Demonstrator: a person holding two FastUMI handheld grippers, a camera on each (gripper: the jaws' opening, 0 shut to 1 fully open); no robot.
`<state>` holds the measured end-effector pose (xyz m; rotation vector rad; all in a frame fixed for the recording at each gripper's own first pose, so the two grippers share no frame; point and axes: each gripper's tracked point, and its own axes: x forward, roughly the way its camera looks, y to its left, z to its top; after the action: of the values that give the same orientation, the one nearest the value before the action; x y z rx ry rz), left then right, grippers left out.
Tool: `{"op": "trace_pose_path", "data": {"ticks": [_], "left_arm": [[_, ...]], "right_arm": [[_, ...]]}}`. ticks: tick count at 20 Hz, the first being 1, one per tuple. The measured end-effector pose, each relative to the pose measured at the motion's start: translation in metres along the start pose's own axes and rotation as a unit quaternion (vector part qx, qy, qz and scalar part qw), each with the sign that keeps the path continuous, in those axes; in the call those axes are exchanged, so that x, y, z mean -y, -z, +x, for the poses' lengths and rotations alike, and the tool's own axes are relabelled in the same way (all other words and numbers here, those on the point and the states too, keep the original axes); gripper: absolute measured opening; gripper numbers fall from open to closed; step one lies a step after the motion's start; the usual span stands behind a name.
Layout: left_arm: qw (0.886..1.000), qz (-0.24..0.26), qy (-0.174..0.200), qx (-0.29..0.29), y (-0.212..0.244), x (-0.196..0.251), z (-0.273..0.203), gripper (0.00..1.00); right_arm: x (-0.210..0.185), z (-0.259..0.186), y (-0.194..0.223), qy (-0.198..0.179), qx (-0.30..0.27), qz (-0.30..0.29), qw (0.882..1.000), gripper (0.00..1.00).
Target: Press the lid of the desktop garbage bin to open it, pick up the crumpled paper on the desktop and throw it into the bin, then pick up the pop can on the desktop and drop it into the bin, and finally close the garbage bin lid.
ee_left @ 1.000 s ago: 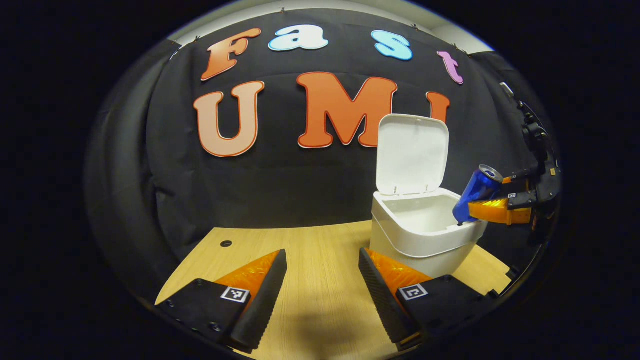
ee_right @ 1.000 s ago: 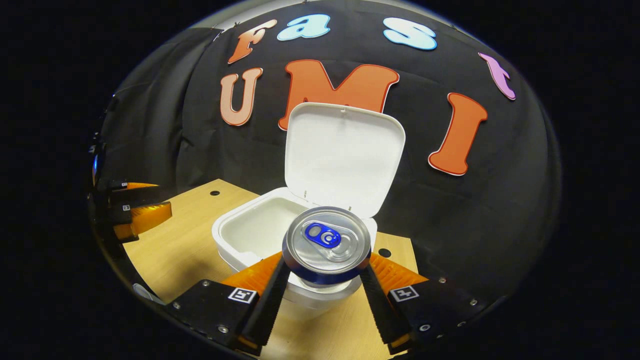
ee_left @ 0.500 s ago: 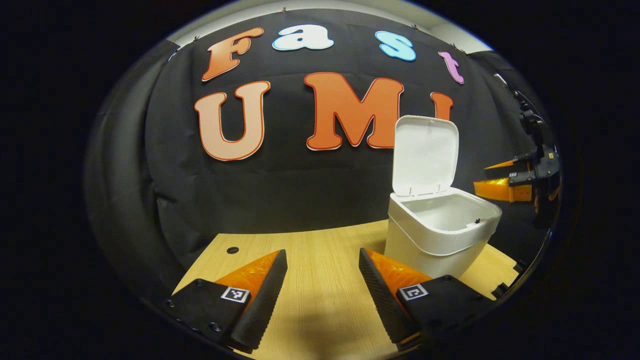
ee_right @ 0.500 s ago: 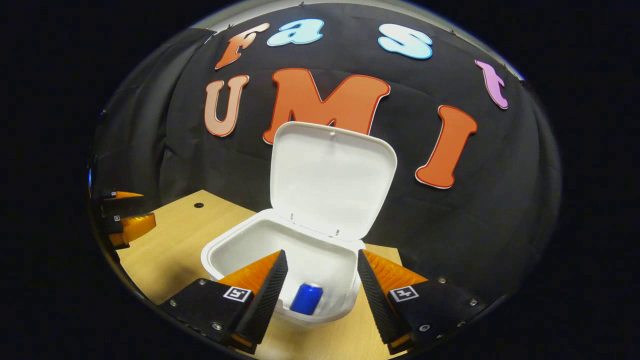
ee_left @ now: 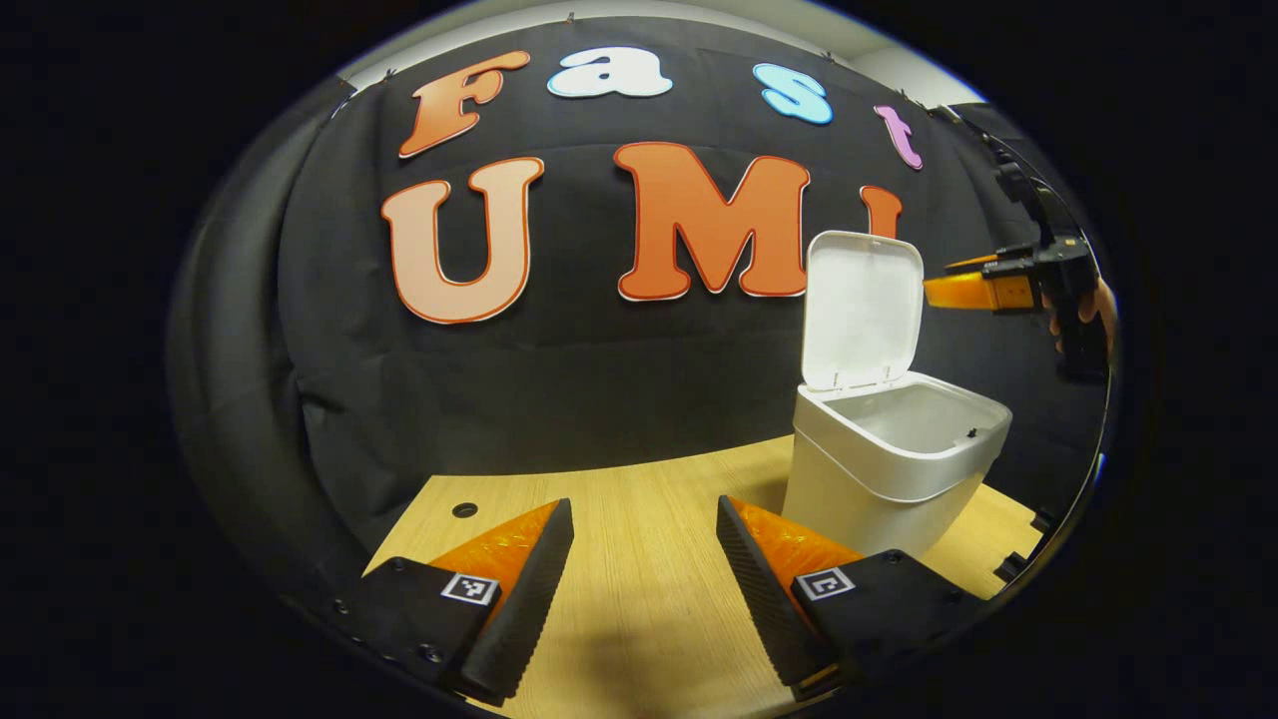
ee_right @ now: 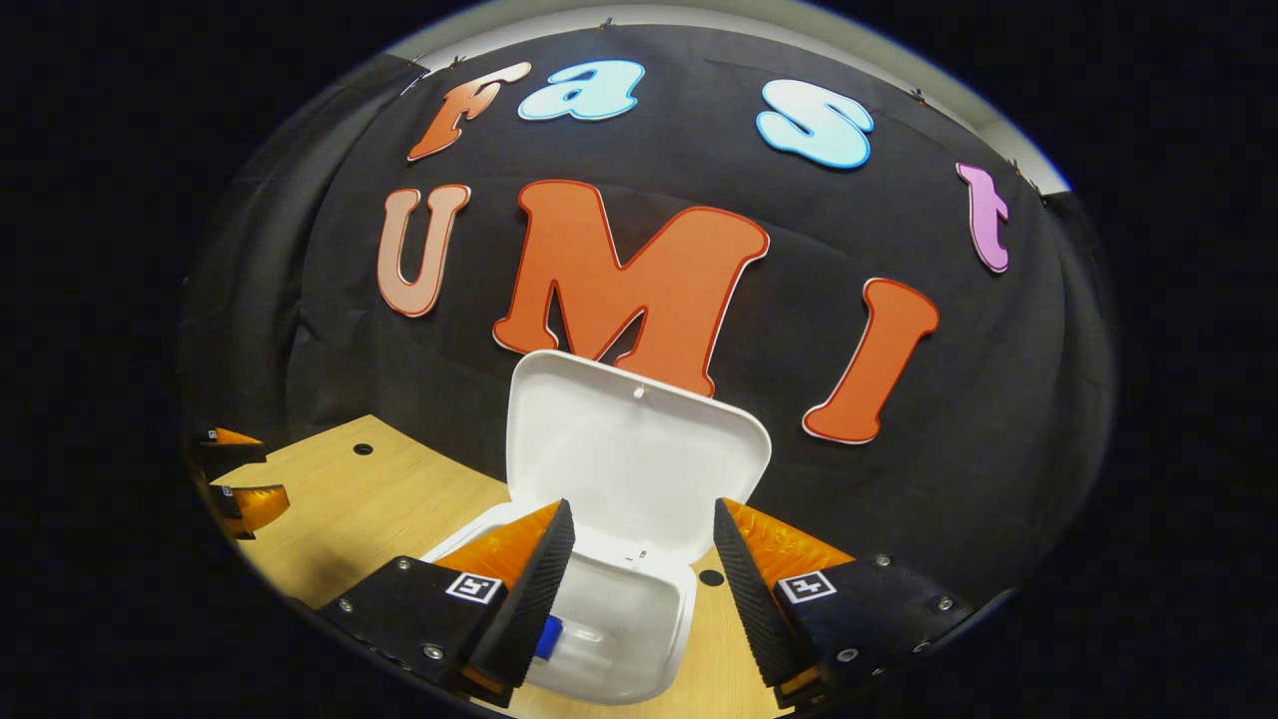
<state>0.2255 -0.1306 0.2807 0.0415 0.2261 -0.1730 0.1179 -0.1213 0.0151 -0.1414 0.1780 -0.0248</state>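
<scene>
Above bin (ee_right: 639, 639) rim, right gripper (ee_right: 639, 559) (jaws apart)

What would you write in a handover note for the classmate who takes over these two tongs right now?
Left tongs: open, empty, low over the desk.
Right tongs: open, empty, above the bin.
Lid stands open. The pop can lies inside the bin; something pale lies beside it, which may be the crumpled paper, but I cannot tell.
Done: lid opened, can dropped in.
Left: close the lid.
</scene>
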Motion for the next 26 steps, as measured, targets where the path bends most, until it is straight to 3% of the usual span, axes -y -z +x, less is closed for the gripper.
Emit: {"op": "trace_pose_path", "data": {"ticks": [15,20,26], "left_arm": [[0.997,-0.034,-0.074,-0.008,0.026,-0.081,-0.013,0.93],[0.995,-0.037,-0.091,-0.009,0.031,-0.095,-0.01,0.92],[0.996,-0.038,-0.081,-0.014,0.032,-0.09,-0.002,0.93]], "right_arm": [[-0.013,0.057,-0.087,0.004,0.058,-0.012,0.998,0.84],[-0.004,0.078,-0.089,0.023,0.047,-0.001,0.999,0.85],[-0.008,0.071,-0.082,0.012,0.041,0.033,0.999,0.84]]}}
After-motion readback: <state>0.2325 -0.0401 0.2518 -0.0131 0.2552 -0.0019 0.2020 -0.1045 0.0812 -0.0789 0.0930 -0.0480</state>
